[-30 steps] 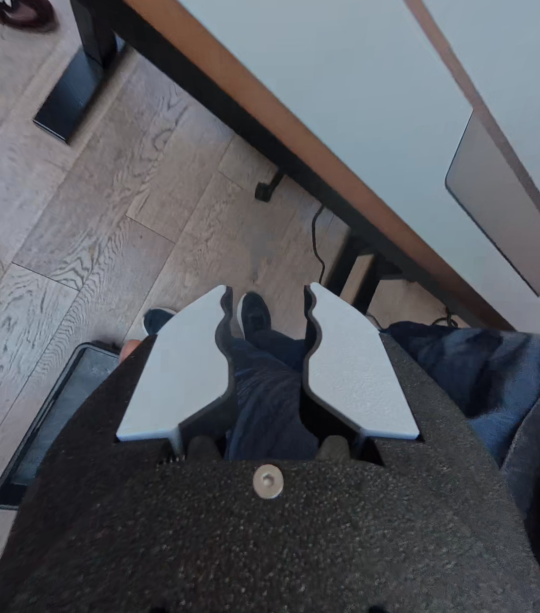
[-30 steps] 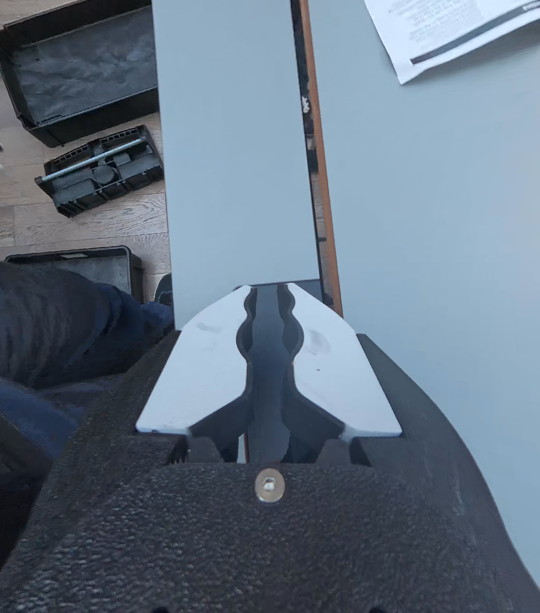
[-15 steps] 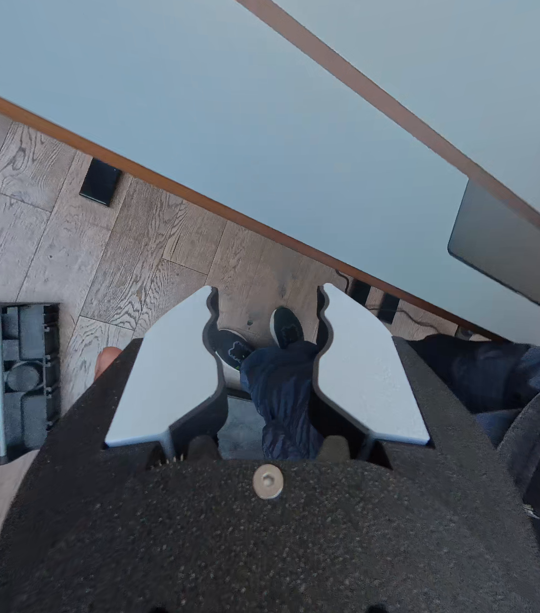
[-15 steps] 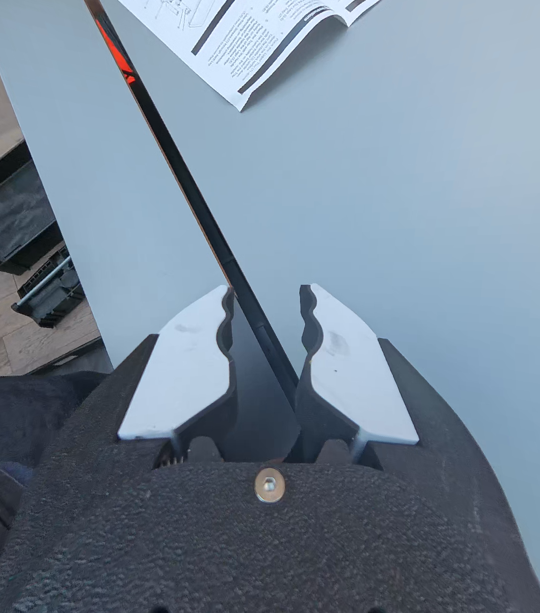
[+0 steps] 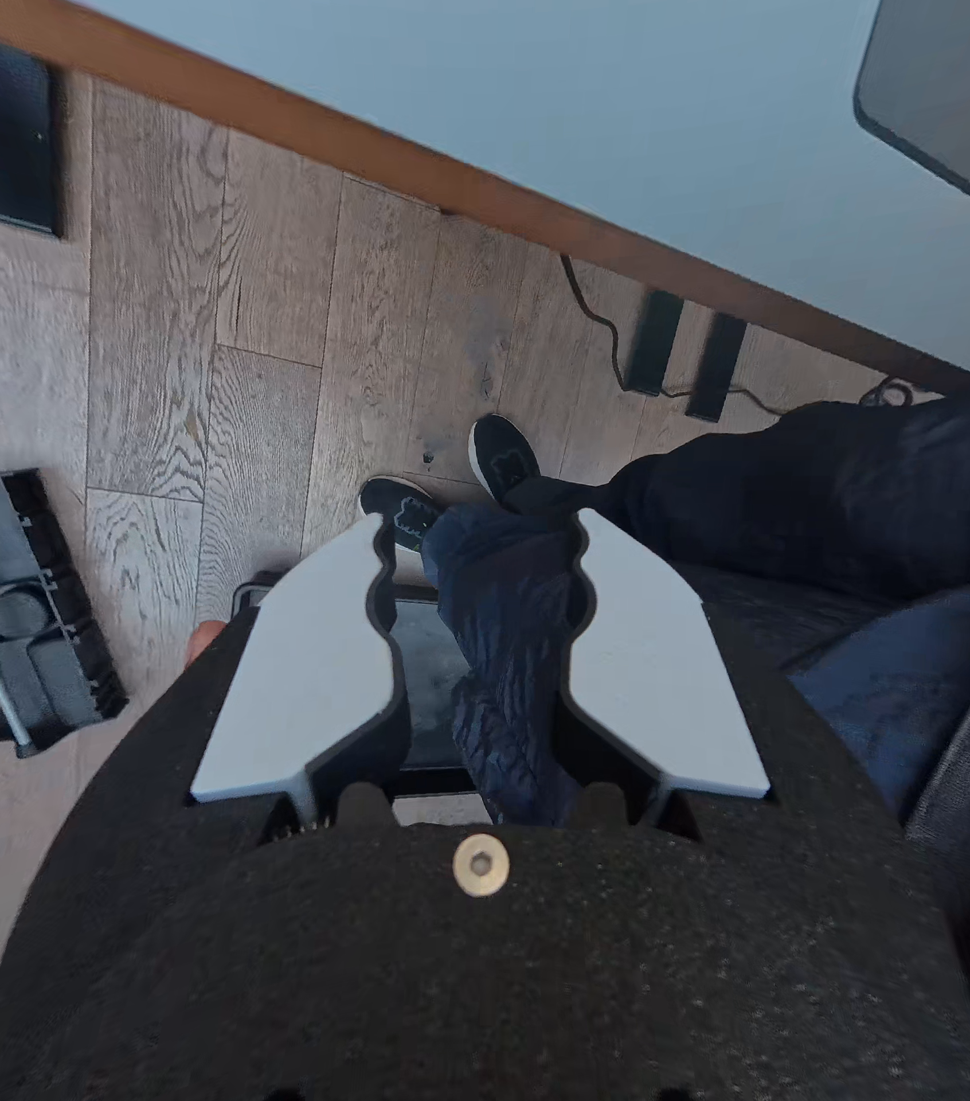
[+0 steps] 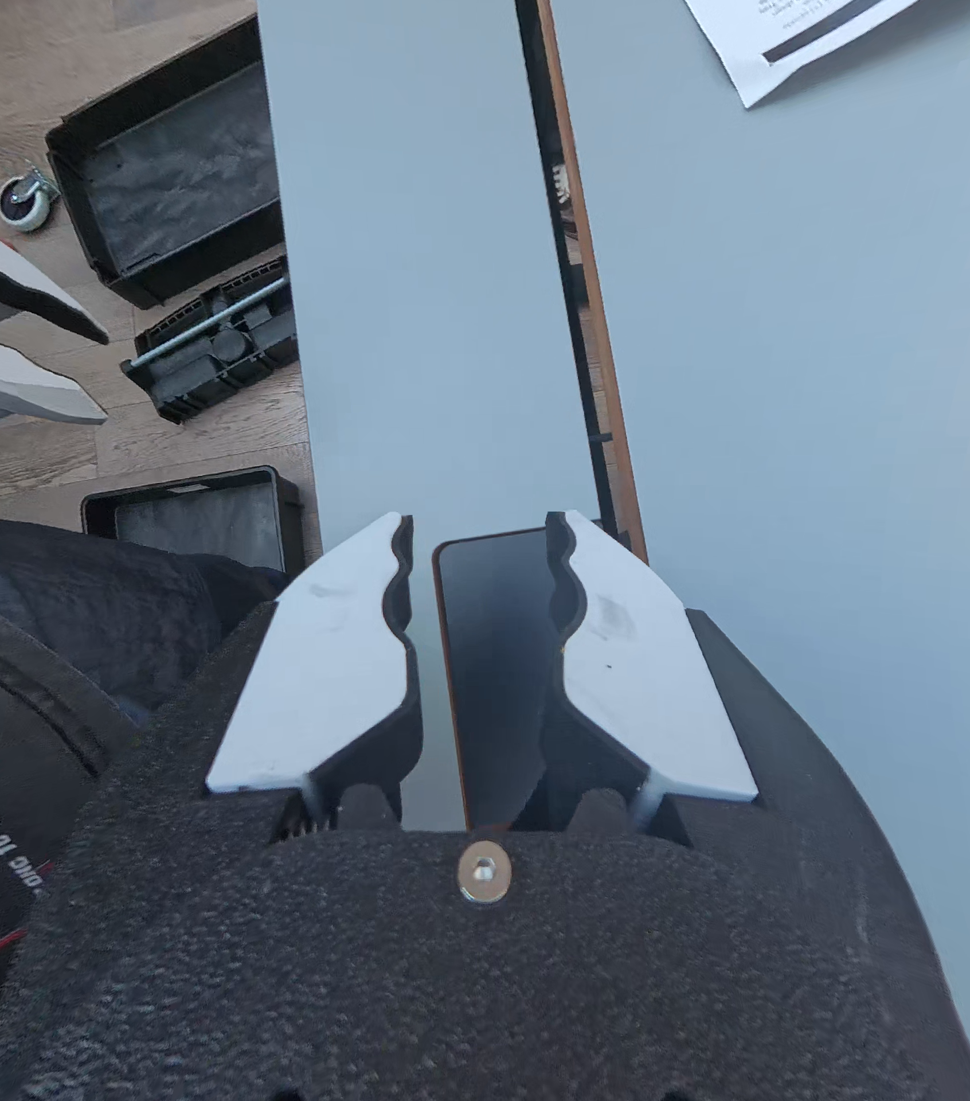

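My left gripper (image 5: 478, 521) is open and empty, held in the air over a person's dark trouser legs (image 5: 506, 625) and shoes (image 5: 503, 459), above the wooden floor. It also shows at the left edge of the right wrist view (image 6: 101, 381). My right gripper (image 6: 479, 519) is open over the near edge of a grey table (image 6: 828, 417). A flat dark slab (image 6: 494, 655) with a thin orange-brown edge lies on the table under the gap between its fingers. The fingers do not close on the slab. The slab also shows in the left wrist view (image 5: 959, 89).
A second grey tabletop (image 6: 411, 238) sits left of a narrow gap. A white printed booklet (image 6: 798, 47) lies far right. On the floor are black trays (image 6: 173, 173), a ribbed black part with a metal rod (image 6: 214, 351), a caster wheel (image 6: 24, 202) and cables (image 5: 596, 316).
My right gripper has opened from nearly shut and swung, so the dark slab now lies under its fingers. My left gripper has opened slightly wider and its view has shifted across the floor.
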A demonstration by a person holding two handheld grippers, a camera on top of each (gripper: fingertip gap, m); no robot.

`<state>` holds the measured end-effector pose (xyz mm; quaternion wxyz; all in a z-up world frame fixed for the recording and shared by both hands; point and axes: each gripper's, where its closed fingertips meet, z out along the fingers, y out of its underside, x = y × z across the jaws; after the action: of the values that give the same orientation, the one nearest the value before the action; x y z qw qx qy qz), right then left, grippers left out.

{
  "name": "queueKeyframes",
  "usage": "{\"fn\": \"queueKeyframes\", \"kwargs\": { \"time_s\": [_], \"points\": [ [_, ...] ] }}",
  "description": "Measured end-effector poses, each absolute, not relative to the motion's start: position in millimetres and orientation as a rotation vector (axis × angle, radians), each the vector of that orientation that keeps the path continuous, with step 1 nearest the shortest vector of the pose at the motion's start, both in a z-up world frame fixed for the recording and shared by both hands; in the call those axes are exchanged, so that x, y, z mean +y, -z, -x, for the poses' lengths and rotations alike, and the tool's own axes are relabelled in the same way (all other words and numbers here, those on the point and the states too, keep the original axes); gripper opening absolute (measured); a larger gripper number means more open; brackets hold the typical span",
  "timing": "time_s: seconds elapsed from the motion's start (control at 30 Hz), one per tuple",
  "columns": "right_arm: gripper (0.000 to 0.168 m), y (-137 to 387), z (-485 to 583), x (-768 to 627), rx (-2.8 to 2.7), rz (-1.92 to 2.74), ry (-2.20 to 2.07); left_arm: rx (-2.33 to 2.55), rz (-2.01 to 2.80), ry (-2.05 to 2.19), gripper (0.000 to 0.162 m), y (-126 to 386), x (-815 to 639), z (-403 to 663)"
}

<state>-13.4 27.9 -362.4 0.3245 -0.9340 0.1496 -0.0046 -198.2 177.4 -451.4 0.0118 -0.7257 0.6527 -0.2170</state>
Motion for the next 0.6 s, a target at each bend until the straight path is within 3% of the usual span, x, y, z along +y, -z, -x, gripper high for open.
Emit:
{"fn": "queueKeyframes", "kwargs": {
  "time_s": [0.17,0.6],
  "points": [
    [0.043,363.2,36.8,51.5,0.151,2.478,-0.041,1.695,2.475,0.718,0.053,445.4,202.7,231.4],
    [0.043,368.5,73.7,74.7,-0.136,2.477,-0.121,1.501,2.55,0.592,0.051,455.1,157.5,323.1]
  ]
}}
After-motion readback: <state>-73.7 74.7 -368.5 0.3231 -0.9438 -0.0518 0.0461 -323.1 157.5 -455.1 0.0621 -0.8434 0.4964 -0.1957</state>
